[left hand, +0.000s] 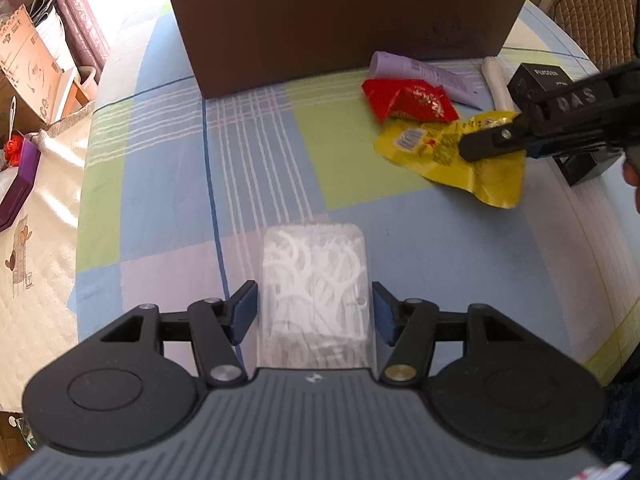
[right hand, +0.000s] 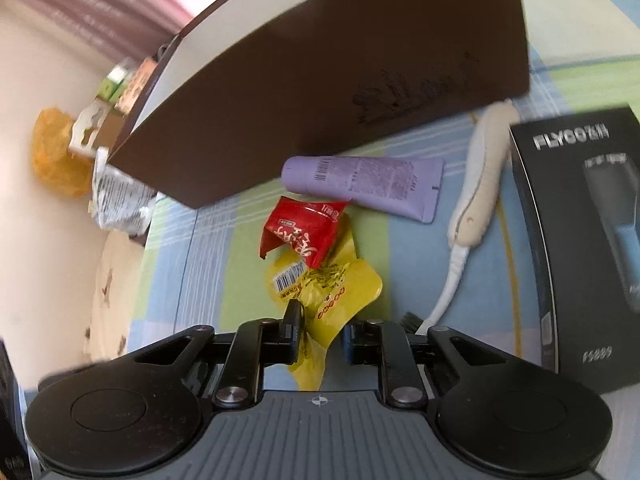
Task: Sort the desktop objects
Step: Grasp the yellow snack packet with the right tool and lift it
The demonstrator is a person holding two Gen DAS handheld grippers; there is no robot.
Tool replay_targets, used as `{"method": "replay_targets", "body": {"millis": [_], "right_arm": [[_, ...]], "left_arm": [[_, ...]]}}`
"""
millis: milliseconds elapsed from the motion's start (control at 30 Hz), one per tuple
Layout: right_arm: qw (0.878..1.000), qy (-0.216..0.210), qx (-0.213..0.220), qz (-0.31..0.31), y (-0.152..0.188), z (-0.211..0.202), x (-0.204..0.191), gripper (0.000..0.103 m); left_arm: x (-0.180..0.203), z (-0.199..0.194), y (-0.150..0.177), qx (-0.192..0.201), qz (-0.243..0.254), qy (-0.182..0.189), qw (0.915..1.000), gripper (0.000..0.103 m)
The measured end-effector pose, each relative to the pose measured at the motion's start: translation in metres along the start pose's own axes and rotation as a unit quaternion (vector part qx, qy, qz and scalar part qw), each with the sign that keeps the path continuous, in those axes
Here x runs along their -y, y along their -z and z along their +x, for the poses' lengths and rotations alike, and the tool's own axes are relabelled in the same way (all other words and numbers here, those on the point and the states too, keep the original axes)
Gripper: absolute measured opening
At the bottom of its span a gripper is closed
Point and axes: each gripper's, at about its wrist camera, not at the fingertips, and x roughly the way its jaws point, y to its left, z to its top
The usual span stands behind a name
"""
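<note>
Yellow wrapper (right hand: 340, 300) pinched by right tongs (right hand: 320, 334) on checked tablecloth (left hand: 168, 184) (left tongs (left hand: 314, 312) hold floss-pick box (left hand: 314, 276)).

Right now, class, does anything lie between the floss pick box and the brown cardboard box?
Nothing visible does: only bare tablecloth separates the floss pick box from the brown cardboard box. The red wrapper and yellow wrapper lie off to the right.

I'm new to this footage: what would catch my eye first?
The big brown box at the table's far side. Before it lie a red wrapper and a yellow wrapper, the right gripper at the yellow one. Nearer, a clear box of floss picks sits between the left gripper fingers.
</note>
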Motion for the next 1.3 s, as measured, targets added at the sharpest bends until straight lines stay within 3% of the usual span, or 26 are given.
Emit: {"method": "replay_targets", "body": {"millis": [400,1300], "right_arm": [[0.998,0.006,-0.001,-0.06,0.004,-0.023,-0.008,0.013],[0.997,-0.017,0.019,-0.077,0.002,-0.076,0.002,0.013]], "left_arm": [[0.003,0.008,-0.024,0.004,-0.012,-0.012,0.9998,0.053],[0.028,-0.034,-0.048,0.056,-0.042,-0.017,0.9974,0.053]]}}
